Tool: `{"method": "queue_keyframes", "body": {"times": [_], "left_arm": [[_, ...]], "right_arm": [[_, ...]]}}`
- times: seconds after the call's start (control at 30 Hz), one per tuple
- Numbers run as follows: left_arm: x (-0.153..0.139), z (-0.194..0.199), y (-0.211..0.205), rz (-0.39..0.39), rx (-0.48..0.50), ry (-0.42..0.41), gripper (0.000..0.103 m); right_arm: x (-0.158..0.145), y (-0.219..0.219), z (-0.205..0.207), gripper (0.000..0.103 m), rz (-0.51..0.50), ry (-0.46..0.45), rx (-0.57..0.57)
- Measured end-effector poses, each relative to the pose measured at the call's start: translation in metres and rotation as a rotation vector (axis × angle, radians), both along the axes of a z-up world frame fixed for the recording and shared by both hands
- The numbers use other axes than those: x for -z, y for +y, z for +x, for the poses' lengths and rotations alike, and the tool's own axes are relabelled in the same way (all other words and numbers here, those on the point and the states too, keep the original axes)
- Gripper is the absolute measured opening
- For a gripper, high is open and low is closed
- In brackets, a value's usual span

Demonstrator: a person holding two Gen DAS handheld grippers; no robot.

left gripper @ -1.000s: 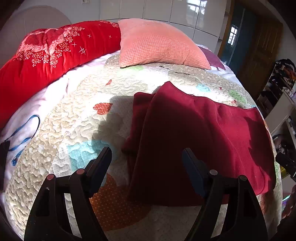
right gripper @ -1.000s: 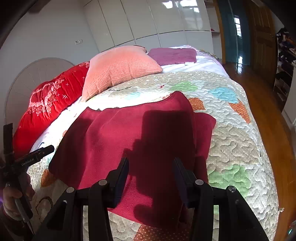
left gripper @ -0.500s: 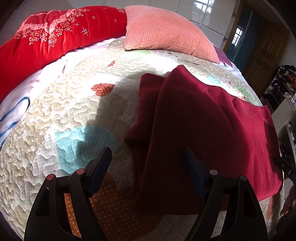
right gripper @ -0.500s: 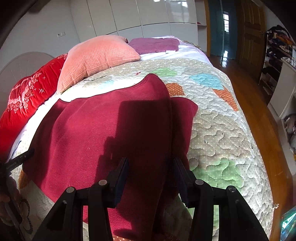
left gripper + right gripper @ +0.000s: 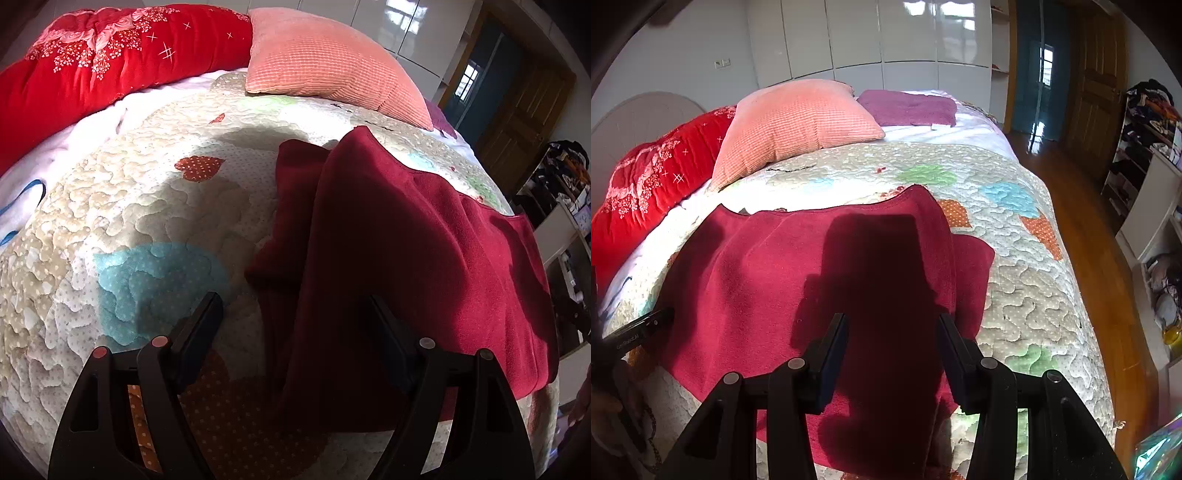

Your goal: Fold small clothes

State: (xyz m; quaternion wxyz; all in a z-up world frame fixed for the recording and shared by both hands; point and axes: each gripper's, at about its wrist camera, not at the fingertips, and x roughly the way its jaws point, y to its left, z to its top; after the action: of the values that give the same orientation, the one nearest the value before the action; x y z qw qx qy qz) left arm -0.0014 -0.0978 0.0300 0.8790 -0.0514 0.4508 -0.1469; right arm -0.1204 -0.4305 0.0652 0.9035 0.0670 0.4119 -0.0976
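Maroon garment (image 5: 406, 236) nearer the left gripper (image 5: 291, 314) now (both grippers spread, empty)

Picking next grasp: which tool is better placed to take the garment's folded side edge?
Left, probably. The left tool, open, straddles the dark red garment at its doubled-over edge. The right tool, also open, hovers over the garment's flat middle.

The maroon garment (image 5: 812, 280) is soft, matt, fleecy cloth lying on a quilted bedspread (image 5: 1027, 295) with puckered stitching and dotted patches. Behind the garment, a salmon pillow (image 5: 798, 125) shows a waffle-ribbed weave. The wardrobe doors (image 5: 908, 33) look glossy; the wooden floor (image 5: 1082, 236) is polished and shiny.
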Motion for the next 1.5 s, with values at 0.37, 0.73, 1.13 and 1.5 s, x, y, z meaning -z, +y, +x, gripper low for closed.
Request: {"method": "queue_keyframes", "body": {"times": [0.37,0.73,1.13,1.5], "left_arm": [[-0.008,0.001,0.013,-0.088,0.028,0.054,0.079],[-0.014,0.002,0.031,-0.165,-0.001,0.084,0.079],[-0.007,0.005,0.027,-0.112,0.000,0.081,0.079],[-0.004,0.017,0.046,-0.160,-0.036,0.119,0.079]], "right_arm": [[0.032,-0.005,0.038,0.047,0.026,0.118,0.027],[-0.005,0.082,0.087,0.047,0.146,0.004,-0.199],[0.019,0.194,0.201,0.049,0.275,0.124,-0.371],[0.028,0.209,0.221,0.006,0.185,0.130,-0.417]]}}
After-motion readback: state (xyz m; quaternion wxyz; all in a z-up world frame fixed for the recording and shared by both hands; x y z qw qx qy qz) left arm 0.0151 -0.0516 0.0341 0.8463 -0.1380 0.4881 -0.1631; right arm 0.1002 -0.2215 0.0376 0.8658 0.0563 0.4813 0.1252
